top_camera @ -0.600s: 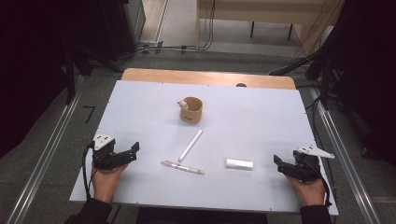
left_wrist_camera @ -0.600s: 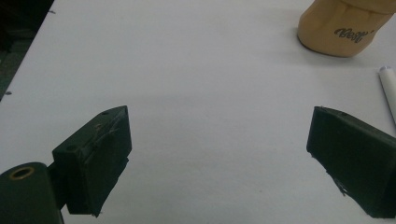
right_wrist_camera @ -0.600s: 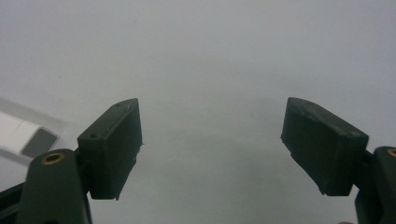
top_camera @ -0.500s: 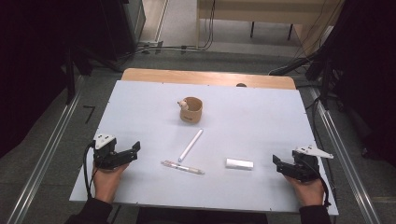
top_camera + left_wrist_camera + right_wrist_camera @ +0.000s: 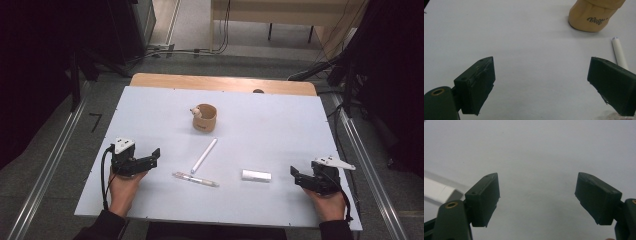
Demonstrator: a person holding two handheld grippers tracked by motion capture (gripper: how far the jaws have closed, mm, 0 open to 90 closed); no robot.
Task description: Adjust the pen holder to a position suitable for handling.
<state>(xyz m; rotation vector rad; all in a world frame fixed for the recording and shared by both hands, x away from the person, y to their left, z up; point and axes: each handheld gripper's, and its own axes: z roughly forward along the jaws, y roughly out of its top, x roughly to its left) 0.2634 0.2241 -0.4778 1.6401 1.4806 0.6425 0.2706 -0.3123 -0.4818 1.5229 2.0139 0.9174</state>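
Cup (image 5: 204,118) bears dark script lettering, unreadable. Left gripper (image 5: 151,157) fingers spread, empty; white pen (image 5: 204,155) lies at its 3 o'clock, apart. Right gripper (image 5: 295,175) fingers spread, empty; white block (image 5: 256,175) near at 9 o'clock on the table (image 5: 280,130).

Wide bare table (image 5: 280,130) either side; middle cluttered: cup (image 5: 204,118) up top, white marker (image 5: 204,155), pen (image 5: 195,179) and white block (image 5: 256,175) below, gaps between all.
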